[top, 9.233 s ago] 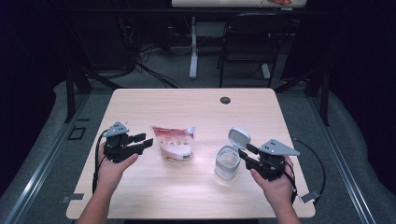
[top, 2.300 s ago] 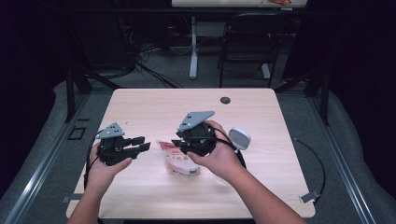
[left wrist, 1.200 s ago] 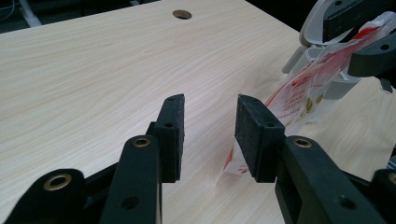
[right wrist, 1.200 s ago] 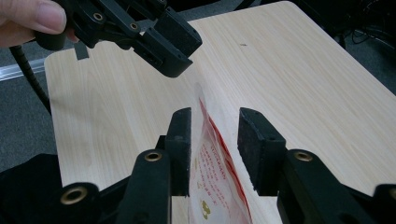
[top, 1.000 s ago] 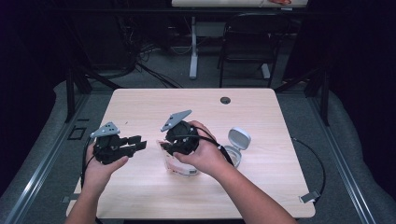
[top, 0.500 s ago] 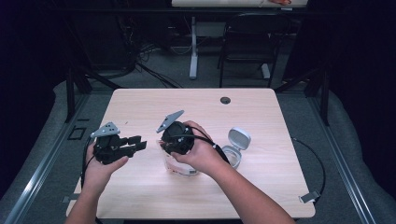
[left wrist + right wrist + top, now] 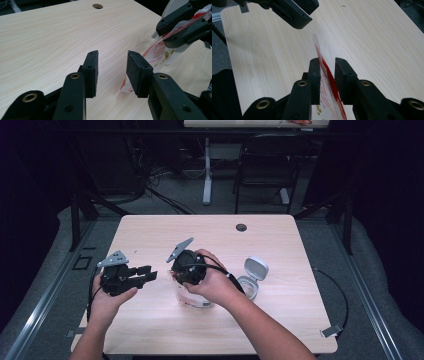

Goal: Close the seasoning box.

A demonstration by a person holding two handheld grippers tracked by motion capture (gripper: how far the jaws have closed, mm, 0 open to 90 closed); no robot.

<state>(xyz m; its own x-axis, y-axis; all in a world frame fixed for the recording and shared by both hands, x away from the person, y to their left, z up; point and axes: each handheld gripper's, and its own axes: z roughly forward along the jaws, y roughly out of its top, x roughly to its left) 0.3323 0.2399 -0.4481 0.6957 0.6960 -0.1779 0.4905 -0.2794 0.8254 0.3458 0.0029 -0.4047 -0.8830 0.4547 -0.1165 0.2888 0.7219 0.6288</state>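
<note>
We see a pale wood-grain bench (image 7: 280, 245) with rounded corners and a small dark round hole (image 7: 241, 227) near its far edge. On it, at centre, lies a thin, glossy red-and-white plastic pouch (image 7: 192, 297), crinkled and printed with small gold marks. The right gripper (image 7: 327, 71), matte black with flat rectangular pads, has its jaws on either side of the pouch's upper edge, the film standing between them; we cannot tell whether they press it. From the left gripper view the same pouch (image 7: 156, 53) hangs from those jaws, down to the bench. The left gripper (image 7: 111, 70) hovers just beside the pouch, jaws apart with nothing between them. To the right of the pouch sits a small clear round plastic container (image 7: 248, 286) with its hinged lid (image 7: 255, 268) tipped up. The right hand (image 7: 212, 280) covers part of the pouch from above.
</note>
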